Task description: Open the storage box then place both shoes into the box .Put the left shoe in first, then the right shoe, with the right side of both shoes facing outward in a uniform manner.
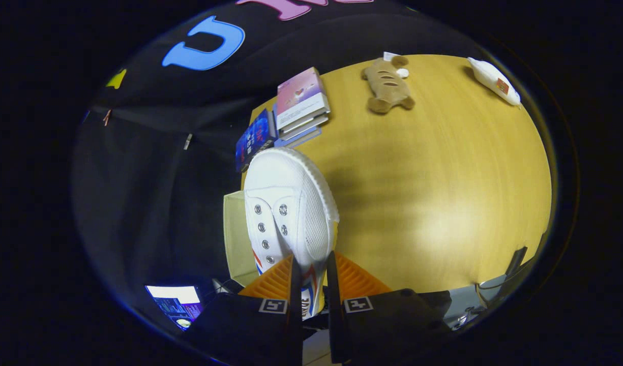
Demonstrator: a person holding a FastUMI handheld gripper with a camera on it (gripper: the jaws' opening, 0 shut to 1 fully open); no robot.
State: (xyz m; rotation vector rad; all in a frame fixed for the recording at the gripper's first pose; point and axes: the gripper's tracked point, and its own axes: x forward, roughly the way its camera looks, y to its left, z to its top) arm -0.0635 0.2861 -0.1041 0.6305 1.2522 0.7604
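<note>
Tongs are pinching the heel end of a white shoe, both fingers pressing its sides, its toe pointing away ahead of them. Beneath it, a pale storage box is sitting on the wooden tabletop. Beyond are lying stacked books, a plush toy and a white bottle.

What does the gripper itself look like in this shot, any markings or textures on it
The gripper has two narrow, flat fingers rising from a bulky dark body. Each finger is backed by a wedge-shaped ribbed panel. At the base of each finger sits a square black-and-white fiducial marker. No cables, hand or sleeve are clearly distinguishable.
</note>
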